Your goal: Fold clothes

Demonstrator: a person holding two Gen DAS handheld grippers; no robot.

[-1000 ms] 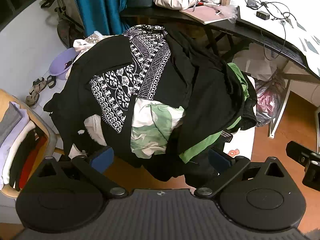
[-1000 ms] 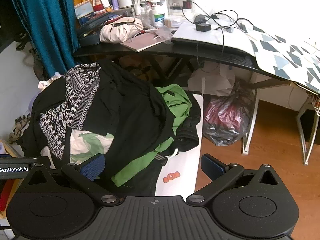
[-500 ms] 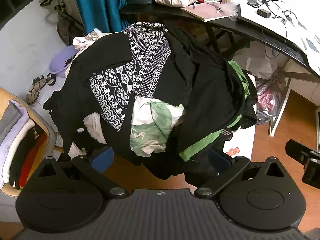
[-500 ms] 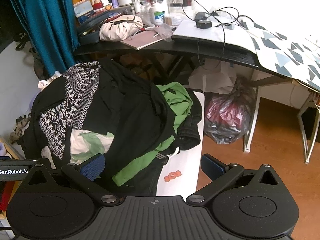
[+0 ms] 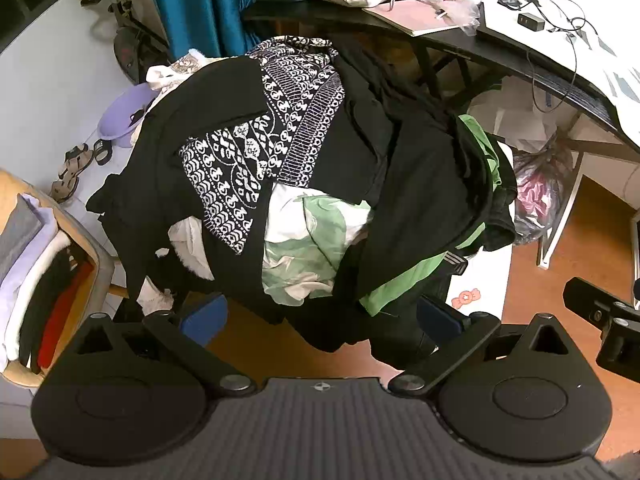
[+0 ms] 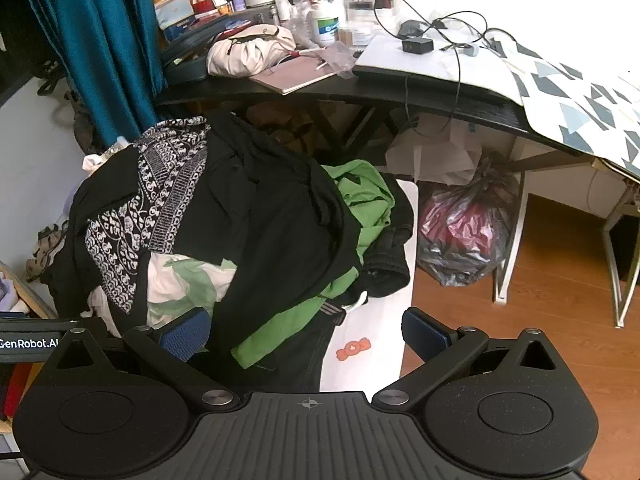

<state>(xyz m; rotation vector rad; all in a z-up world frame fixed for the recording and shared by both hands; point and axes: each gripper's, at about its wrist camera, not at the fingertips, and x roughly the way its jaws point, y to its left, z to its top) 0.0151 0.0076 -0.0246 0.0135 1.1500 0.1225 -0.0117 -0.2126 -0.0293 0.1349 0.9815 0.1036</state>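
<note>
One big heap of unfolded clothes (image 5: 320, 184), straight ahead of both hand-held grippers, piled on a white surface w/ an orange candy sticker (image 6: 353, 349); can't tell what the surface is. In the heap, counted: 1 black-and-white patterned fabric piece (image 5: 256, 160) on the upper left, 1 white-and-pale-green printed piece (image 5: 308, 248) low in the middle, 1 bright green garment (image 6: 360, 208) on the right side, plus black garments whose number can't be told.

Left hand-held gripper (image 5: 320, 316): jaws spread wide, nothing between them, blue pads level w/ the heap's near lower edge. Right hand-held gripper (image 6: 306, 330): also wide apart, holding nothing, its left pad just beside the heap's edge.

Vs 1 s ago: left view sits a bit closer over the heap, right view nearly unchanged; the heap itself lies the same.

Room: dark curved tabletop (image 6: 360, 92) beyond the heap, cluttered w/ 1 cream cloth bag (image 6: 252, 52), 1 pink notebook (image 6: 296, 76), bottles, cables. Teal curtain (image 6: 100, 40) far left. 1 translucent plastic bag of reddish stuff (image 6: 464, 232) under the tabletop, right of the heap. Wood floor (image 6: 560, 280) to the right. 1 stack of folded clothes (image 5: 28, 272) at the left gripper's left.
</note>
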